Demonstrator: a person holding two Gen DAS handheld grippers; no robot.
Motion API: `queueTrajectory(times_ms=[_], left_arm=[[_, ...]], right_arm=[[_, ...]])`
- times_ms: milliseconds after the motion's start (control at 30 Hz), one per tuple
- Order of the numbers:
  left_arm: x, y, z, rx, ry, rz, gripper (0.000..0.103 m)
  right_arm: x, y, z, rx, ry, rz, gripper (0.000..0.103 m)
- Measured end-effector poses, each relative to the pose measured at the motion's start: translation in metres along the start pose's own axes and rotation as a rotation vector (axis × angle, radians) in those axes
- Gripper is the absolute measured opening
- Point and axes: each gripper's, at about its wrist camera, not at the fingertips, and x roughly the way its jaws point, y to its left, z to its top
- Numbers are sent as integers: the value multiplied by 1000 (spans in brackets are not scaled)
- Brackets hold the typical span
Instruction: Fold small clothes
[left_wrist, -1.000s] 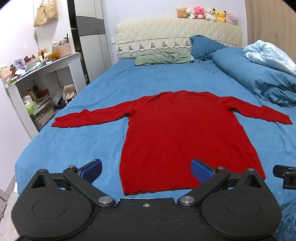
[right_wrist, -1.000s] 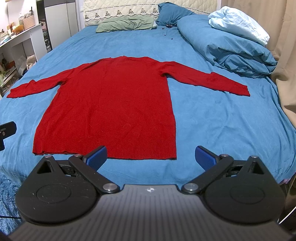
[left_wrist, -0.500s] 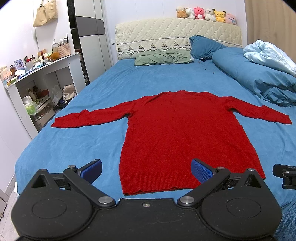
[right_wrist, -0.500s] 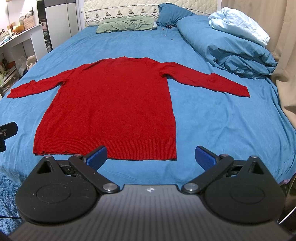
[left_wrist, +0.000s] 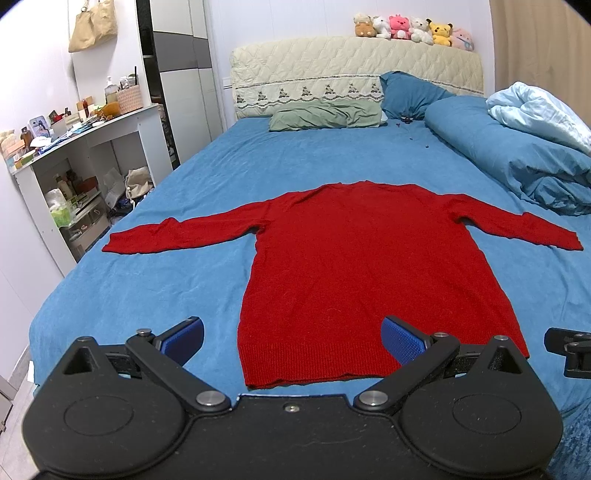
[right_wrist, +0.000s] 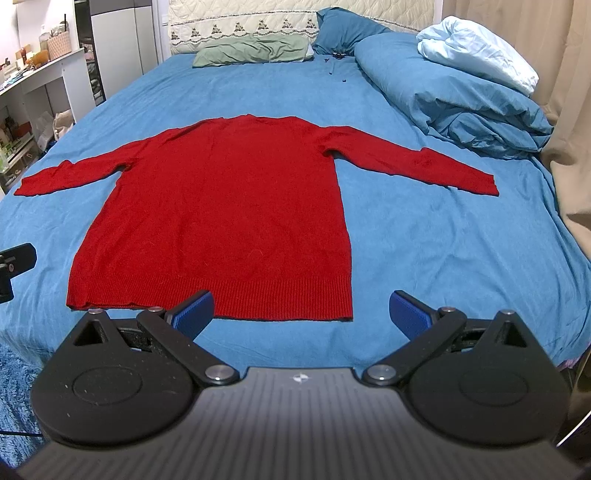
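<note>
A red long-sleeved sweater (left_wrist: 362, 258) lies flat on the blue bed (left_wrist: 147, 288), sleeves spread out to both sides, hem toward me; it also shows in the right wrist view (right_wrist: 229, 206). My left gripper (left_wrist: 291, 338) is open and empty, held above the foot of the bed in front of the hem's left part. My right gripper (right_wrist: 301, 312) is open and empty, held in front of the hem's right corner. Part of the right gripper shows at the right edge of the left wrist view (left_wrist: 570, 350).
A rolled blue duvet (right_wrist: 454, 99) with a light blue quilt lies along the bed's right side. Green and blue pillows (left_wrist: 325, 116) sit at the headboard. A white cluttered shelf unit (left_wrist: 70, 173) stands left of the bed. A beige curtain (right_wrist: 569, 122) hangs on the right.
</note>
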Motion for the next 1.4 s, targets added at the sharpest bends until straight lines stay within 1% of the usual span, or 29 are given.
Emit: queueTrajectory(times_ms=[100, 167, 267, 333, 400, 533, 567, 667, 700, 733, 800, 833, 867, 900, 933, 1000, 1100, 1133, 1233, 1333, 1400], left_arm=[[-1, 1, 0, -7, -2, -1, 103], [-3, 0, 4, 1, 14, 1, 103], [-13, 0, 19, 11, -28, 15, 103], [-17, -2, 35, 22, -57, 11, 103], [-17, -8, 58, 35, -96, 3, 103], [-7, -28, 108, 59, -189, -53, 103], [6, -33, 117, 50, -160, -75, 103], [47, -56, 145, 44, -130, -155, 103], [55, -65, 155, 58, -141, -165, 103], [73, -72, 162, 45, -114, -201, 103], [104, -90, 178, 21, -90, -261, 103], [109, -93, 187, -15, -93, -299, 103], [129, -106, 192, -10, -72, -316, 103], [132, -110, 202, -29, -83, -337, 103], [148, -122, 204, -24, -73, -335, 103], [180, -146, 215, 23, -60, -309, 103], [224, -174, 218, 45, -21, -340, 103], [240, -182, 224, 57, -12, -338, 103], [286, -209, 218, 62, 32, -340, 103], [332, -230, 210, 40, 89, -341, 103], [361, -247, 208, 68, 137, -334, 103]], right_arm=[[-2, 0, 3, -1, -2, 1, 103], [-3, -1, 5, 0, -2, 4, 103], [-7, -6, 14, 14, -20, 11, 103], [-9, -14, 24, 31, -44, 16, 103], [-10, -25, 39, 49, -74, 15, 103], [-5, -60, 77, 89, -131, -5, 103], [-1, -70, 87, 99, -142, -15, 103], [15, -104, 114, 137, -164, -33, 103], [24, -119, 124, 157, -169, -41, 103], [31, -129, 131, 172, -171, -49, 103], [53, -157, 146, 201, -171, -79, 103], [65, -169, 151, 208, -169, -97, 103], [78, -180, 157, 217, -163, -113, 103], [94, -194, 161, 228, -156, -132, 103], [108, -206, 163, 242, -152, -138, 103], [138, -232, 163, 280, -142, -148, 103], [182, -266, 152, 333, -153, -163, 103], [197, -275, 148, 347, -152, -162, 103], [241, -301, 133, 413, -151, -144, 103], [284, -322, 122, 471, -152, -156, 103], [310, -335, 117, 524, -149, -161, 103]])
